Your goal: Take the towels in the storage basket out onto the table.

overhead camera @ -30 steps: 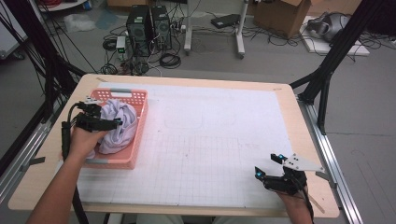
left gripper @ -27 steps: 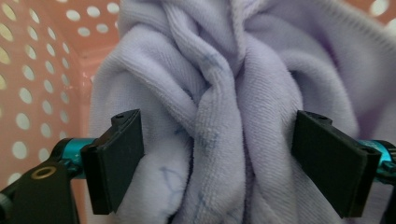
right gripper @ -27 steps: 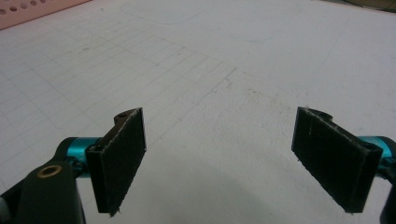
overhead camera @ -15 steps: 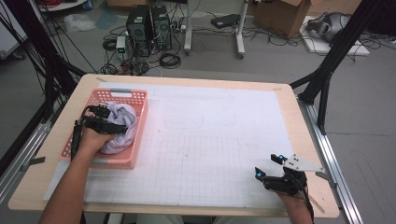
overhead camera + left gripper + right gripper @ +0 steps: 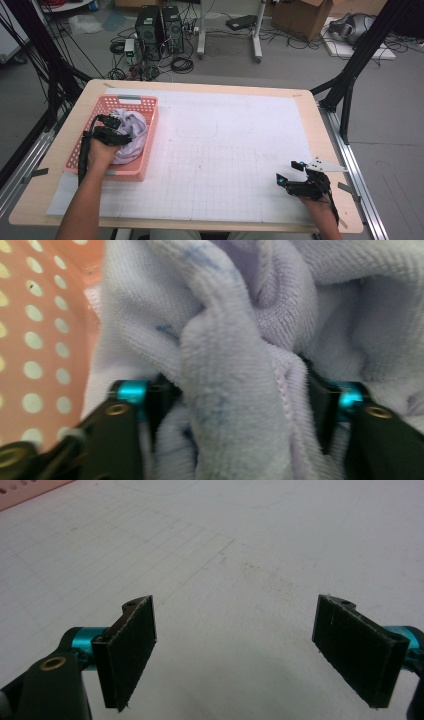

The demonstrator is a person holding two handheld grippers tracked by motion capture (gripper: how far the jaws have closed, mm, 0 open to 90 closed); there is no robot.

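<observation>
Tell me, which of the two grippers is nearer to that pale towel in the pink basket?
The left. The left gripper is down in the basket, its jaws just closing around a fold of the towel. The right gripper hovers far across the table, jaws open.

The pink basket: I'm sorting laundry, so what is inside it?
Inside the pink basket lies a bunched lavender towel, with the left gripper closing on a fold. Anything beneath the towel is covered.

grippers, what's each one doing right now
left gripper: jaws have just been closing on a fold of the lilac towel in the pink basket.
right gripper: open, holding nothing.
</observation>
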